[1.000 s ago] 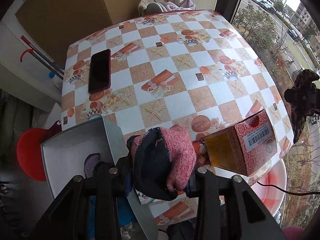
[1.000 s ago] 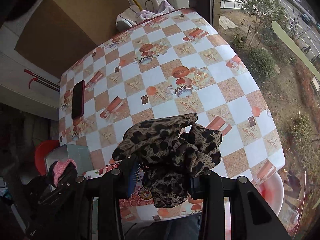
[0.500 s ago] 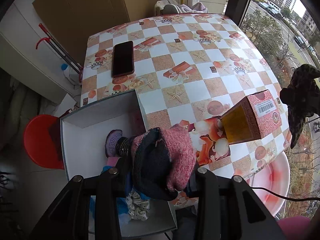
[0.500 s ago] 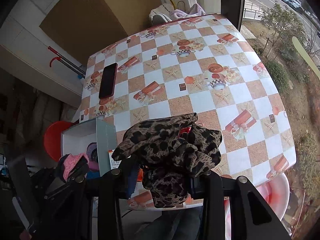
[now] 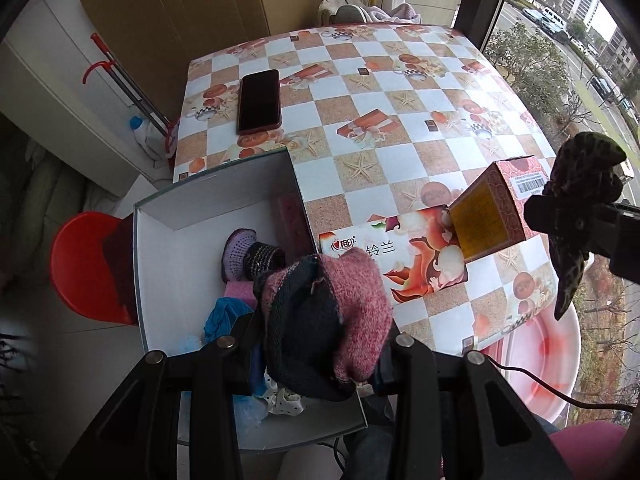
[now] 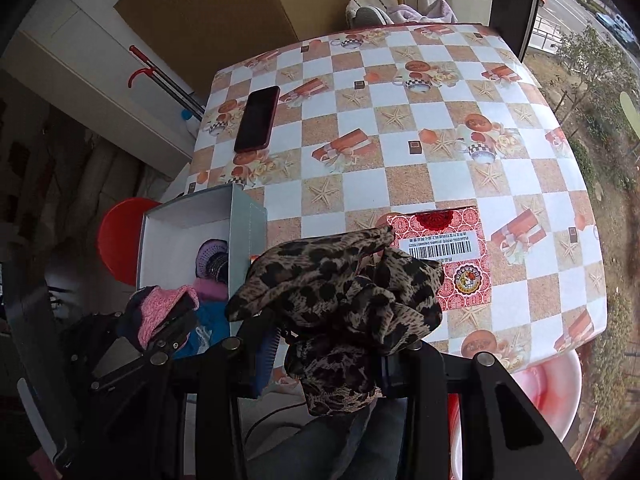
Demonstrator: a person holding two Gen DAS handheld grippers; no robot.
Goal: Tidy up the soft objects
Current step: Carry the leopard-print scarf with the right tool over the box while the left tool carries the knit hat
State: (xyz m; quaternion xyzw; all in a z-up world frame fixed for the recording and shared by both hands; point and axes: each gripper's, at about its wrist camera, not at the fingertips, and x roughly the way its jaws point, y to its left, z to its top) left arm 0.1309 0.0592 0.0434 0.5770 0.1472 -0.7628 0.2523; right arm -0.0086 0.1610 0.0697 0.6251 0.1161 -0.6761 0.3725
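Daylight from the tall window falls across a table [image 5: 400, 128] covered in an orange-and-white checked oilcloth printed with starfish and gift boxes. At its near left corner sits an open white cardboard box [image 5: 176, 264], already holding a purple knitted sock [image 5: 240, 248], a blue cloth [image 5: 224, 316] and other soft bits. Just over that box's near right corner hangs the left gripper [image 5: 316, 348], its jaws clamped on a bunched pink-and-navy knitted piece [image 5: 332, 316]. To its right, the right gripper [image 6: 328, 356] points steeply down near the table's front edge, squeezing a crumpled leopard-print fabric [image 6: 340, 296] between its fingers; folds of it spill up over the jaws. Beneath that bundle stands a red patterned carton with a barcode label [image 6: 452, 256], touching a flat floral-printed tissue pack [image 5: 400, 260] that lies beside the white box. Farther back, a black smartphone in a red case [image 5: 259, 101] lies flat near the table's left edge. A red plastic stool [image 5: 80, 272] stands on the floor left of the box.
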